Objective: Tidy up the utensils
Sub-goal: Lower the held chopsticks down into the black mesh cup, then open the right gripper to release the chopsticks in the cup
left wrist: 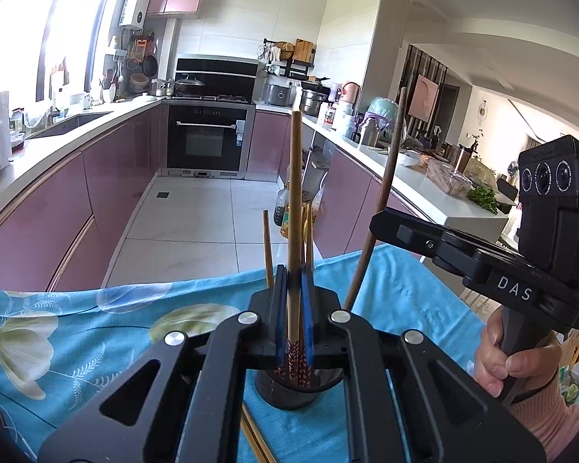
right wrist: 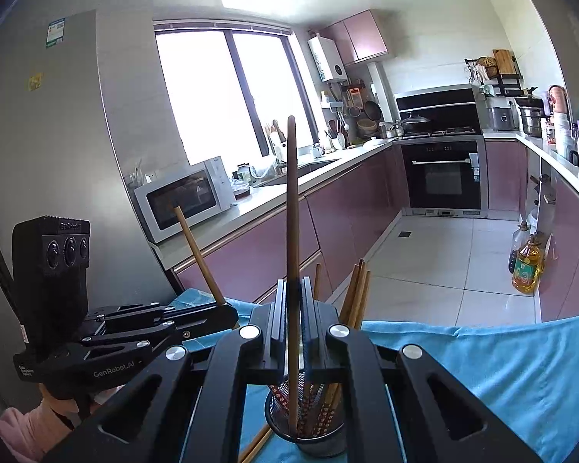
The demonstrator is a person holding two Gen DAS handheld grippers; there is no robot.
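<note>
My left gripper (left wrist: 294, 281) is shut on a light wooden chopstick (left wrist: 295, 193) that stands upright with its patterned lower end in a black mesh holder (left wrist: 289, 391). My right gripper (right wrist: 293, 293) is shut on a dark brown chopstick (right wrist: 292, 200), also upright with its lower end in the same holder (right wrist: 308, 430). Several more chopsticks (right wrist: 357, 293) stand in the holder. The right gripper and its dark chopstick (left wrist: 390, 177) show at the right of the left wrist view; the left gripper (right wrist: 227, 310) shows at the left of the right wrist view.
The holder stands on a blue floral cloth (left wrist: 77, 332). Loose chopsticks (left wrist: 256, 441) lie on the cloth beside the holder. Beyond the cloth's far edge are the tiled floor, oil bottles (right wrist: 525, 262), pink cabinets and counters. A microwave (right wrist: 185, 196) sits on the left counter.
</note>
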